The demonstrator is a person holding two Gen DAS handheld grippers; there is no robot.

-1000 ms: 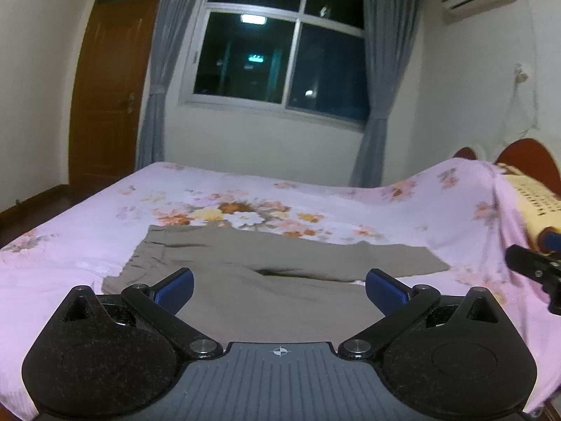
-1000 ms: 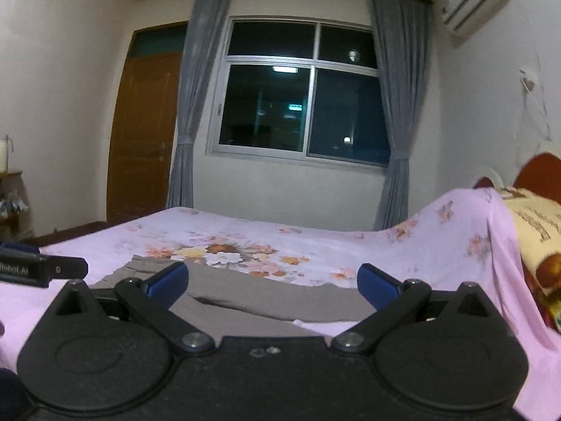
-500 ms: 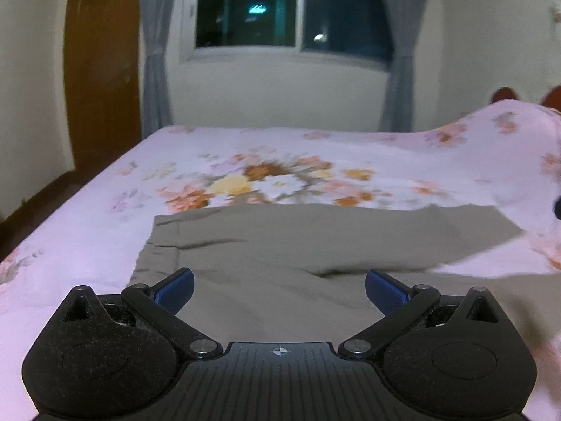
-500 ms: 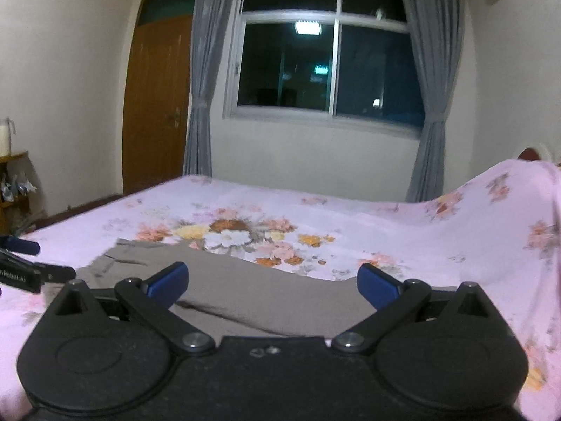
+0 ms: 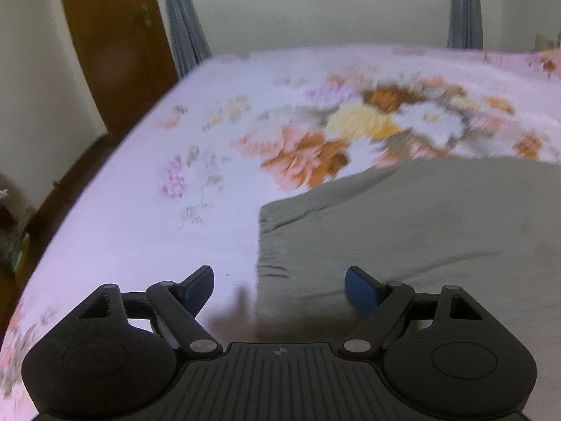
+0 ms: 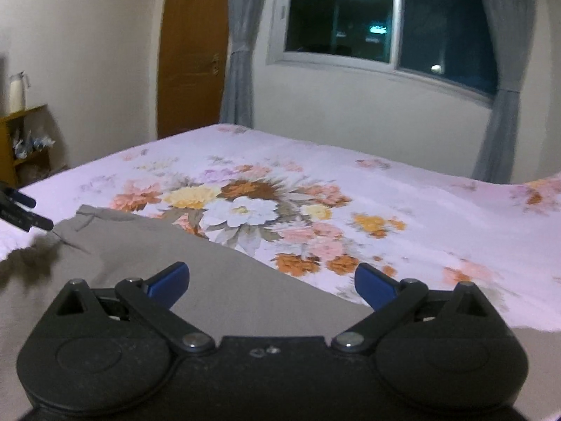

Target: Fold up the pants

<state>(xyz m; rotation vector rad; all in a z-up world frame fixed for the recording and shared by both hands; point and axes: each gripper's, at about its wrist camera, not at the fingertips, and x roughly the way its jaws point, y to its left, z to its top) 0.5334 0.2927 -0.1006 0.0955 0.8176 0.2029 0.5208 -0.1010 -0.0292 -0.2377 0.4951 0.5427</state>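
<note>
Olive-grey pants (image 5: 420,231) lie flat on the pink floral bed sheet (image 5: 147,231). In the left wrist view my left gripper (image 5: 280,287) hovers low over the waistband's near corner (image 5: 271,263). Its jaws are closing, with the waistband edge between the blue pads (image 5: 361,291), which do not press on it. In the right wrist view the pants (image 6: 228,280) spread under my right gripper (image 6: 271,284), which is open over the cloth's far edge with nothing gripped. The left gripper's tips (image 6: 24,214) show at that view's left edge, by the waistband bow (image 6: 87,212).
The bed sheet (image 6: 420,203) stretches far beyond the pants. A brown door (image 6: 191,52), grey curtains (image 6: 240,52) and a dark window (image 6: 385,21) stand behind. A yellow shelf (image 6: 21,133) with a white flask sits at the left. The floor drops off past the bed's left edge (image 5: 70,189).
Both grippers have come down and forward, close over the pants. The left one has swung to the waistband corner at the left, and its fingers have drawn closer together.
</note>
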